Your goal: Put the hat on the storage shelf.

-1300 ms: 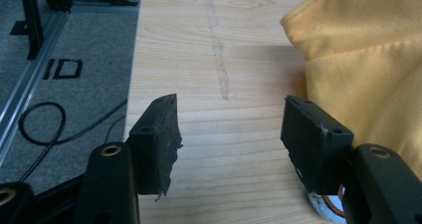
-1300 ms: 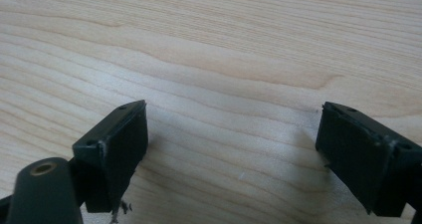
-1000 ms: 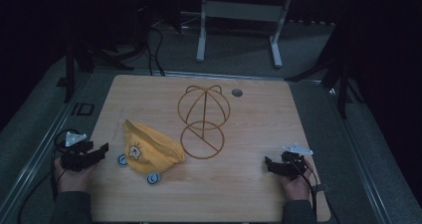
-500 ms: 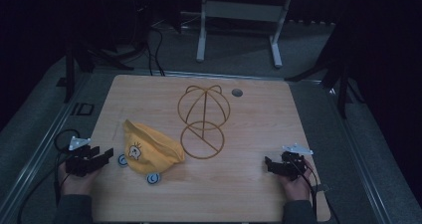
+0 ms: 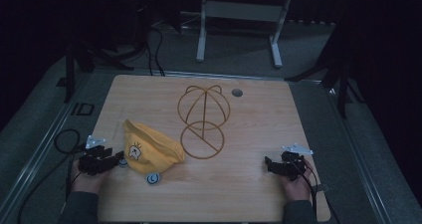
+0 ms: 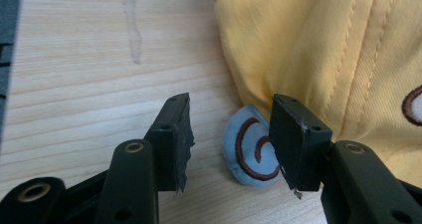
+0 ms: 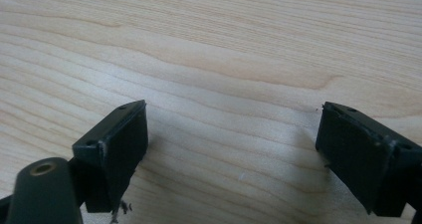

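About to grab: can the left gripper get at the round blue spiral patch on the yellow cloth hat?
Probably yes: the left gripper is open with the blue spiral patch between its jaws, nothing blocking.
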Demonstrator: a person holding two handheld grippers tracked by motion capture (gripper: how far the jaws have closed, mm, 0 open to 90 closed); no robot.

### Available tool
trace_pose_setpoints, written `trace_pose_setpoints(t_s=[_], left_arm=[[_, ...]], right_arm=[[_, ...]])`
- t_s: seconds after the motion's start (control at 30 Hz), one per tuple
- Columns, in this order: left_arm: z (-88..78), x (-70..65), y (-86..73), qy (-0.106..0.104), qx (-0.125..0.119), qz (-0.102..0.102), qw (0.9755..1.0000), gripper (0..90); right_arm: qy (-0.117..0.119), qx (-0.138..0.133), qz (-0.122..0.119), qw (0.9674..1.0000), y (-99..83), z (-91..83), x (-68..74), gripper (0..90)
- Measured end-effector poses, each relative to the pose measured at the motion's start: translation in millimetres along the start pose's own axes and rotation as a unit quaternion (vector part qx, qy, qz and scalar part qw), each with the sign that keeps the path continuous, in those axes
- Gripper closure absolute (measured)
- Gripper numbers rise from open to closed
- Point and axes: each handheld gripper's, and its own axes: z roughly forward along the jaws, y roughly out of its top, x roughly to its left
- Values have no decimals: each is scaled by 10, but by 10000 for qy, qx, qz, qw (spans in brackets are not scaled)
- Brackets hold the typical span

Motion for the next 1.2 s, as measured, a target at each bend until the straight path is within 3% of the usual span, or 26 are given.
trace_pose_setpoints(t_s=[0.27, 0.5, 0.6, 0.97, 1.2], left_arm=[[133, -46, -26, -64, 411, 51, 9991, 551], [176, -32, -23, -150, 580, -9, 9982, 557], [181, -60, -13, -64, 622, 4, 9980, 562], [145, -85, 60, -203, 808, -79, 9965, 816], [63, -38, 86, -169, 754, -137, 9969, 843]], right_arm=[[0, 0, 0, 10000, 0, 0, 0, 129], [-8, -4, -24, 10000, -1, 1, -3, 129], [-7, -4, -24, 10000, -1, 1, -3, 129], [-8, -3, -25, 10000, 0, 1, -3, 129], [-8, -2, -24, 10000, 0, 0, -3, 129]])
